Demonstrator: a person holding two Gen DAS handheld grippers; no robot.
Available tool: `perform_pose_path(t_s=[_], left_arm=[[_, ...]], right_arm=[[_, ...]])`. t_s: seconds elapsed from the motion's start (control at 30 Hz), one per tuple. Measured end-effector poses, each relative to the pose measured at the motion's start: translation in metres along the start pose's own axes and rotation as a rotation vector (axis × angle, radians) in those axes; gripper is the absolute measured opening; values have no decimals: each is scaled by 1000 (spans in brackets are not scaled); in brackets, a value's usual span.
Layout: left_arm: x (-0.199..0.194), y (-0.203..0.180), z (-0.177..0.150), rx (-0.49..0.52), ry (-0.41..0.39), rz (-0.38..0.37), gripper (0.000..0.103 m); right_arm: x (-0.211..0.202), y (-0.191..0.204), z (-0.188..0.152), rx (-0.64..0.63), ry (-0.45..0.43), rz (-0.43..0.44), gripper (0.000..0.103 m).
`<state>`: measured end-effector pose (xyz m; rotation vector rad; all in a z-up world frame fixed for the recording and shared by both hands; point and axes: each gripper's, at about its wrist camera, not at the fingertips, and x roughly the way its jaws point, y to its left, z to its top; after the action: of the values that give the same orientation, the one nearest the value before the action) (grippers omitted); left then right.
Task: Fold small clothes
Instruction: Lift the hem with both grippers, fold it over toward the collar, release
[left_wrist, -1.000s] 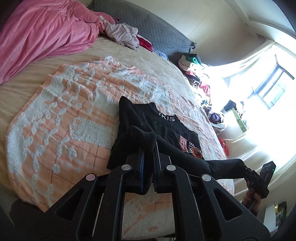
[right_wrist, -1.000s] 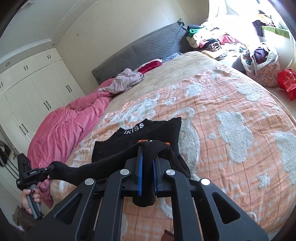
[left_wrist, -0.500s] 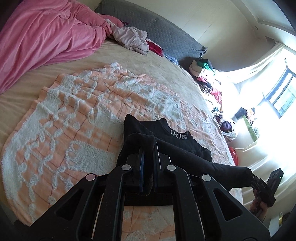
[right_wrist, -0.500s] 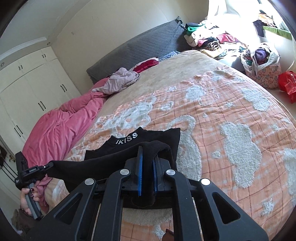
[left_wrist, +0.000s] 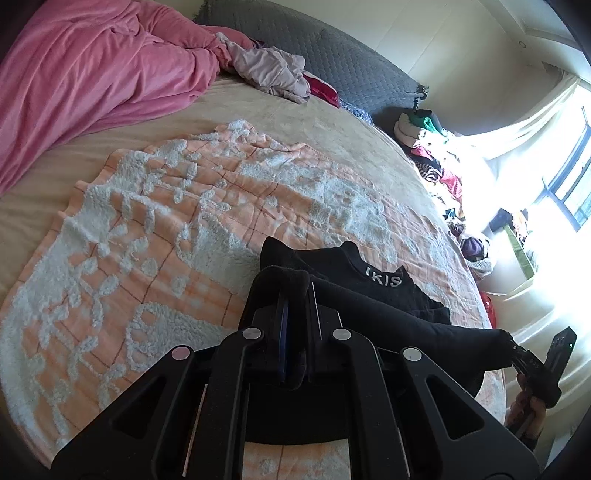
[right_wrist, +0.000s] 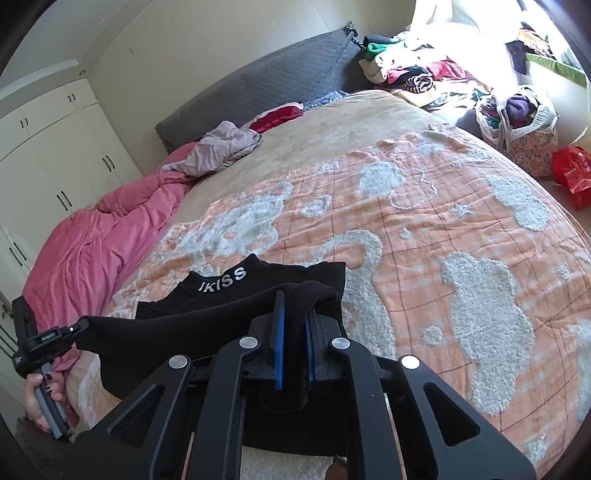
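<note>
The left gripper (left_wrist: 295, 314) is clamped on a bunch of black cloth at one end of the shirt's (left_wrist: 369, 314) lifted edge. The right gripper (right_wrist: 293, 332) pinches the other end the same way, so the fold hangs stretched between them above the near edge of the bed (right_wrist: 351, 122). The rest of the shirt lies flat on the blanket (left_wrist: 166, 229) just beyond, with its lettered collar (right_wrist: 221, 278) facing the headboard (right_wrist: 277, 85). A pink duvet (left_wrist: 92, 74) is heaped at the far side of the bed, with a pale garment (left_wrist: 269, 74) beside it.
</note>
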<state>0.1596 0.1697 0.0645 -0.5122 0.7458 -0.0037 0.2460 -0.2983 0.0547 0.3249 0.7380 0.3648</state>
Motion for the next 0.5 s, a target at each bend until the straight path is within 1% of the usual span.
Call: perform_pose_path(t_s=[0.17,0.27,0.3,0.33,0.37,0.4,0.5], left_arm=[[16,4,-1,-4,14,16,2],[24,4,-4,5,11,42,4],[25,2,-7,15,0,59,14],[23,0,-9,25,-13,62,22],[20,-2,-13,36,-27,67,34],[19,-4,-16,45,-33,76,34],[13,-15,-29,96,-49,99,35]], right_arm=[[19,-7,-2,1,22,-23,8],[32,-10,-6,-7,47,-54,12],[36,-11,-9,-9,47,-70,15],[37,-12,-11,-10,41,-85,21],[38,-13,-13,-9,36,-103,46],[37,-14,-14,-7,25,-120,58],[26,-14,-18,-39,-23,-156,58]])
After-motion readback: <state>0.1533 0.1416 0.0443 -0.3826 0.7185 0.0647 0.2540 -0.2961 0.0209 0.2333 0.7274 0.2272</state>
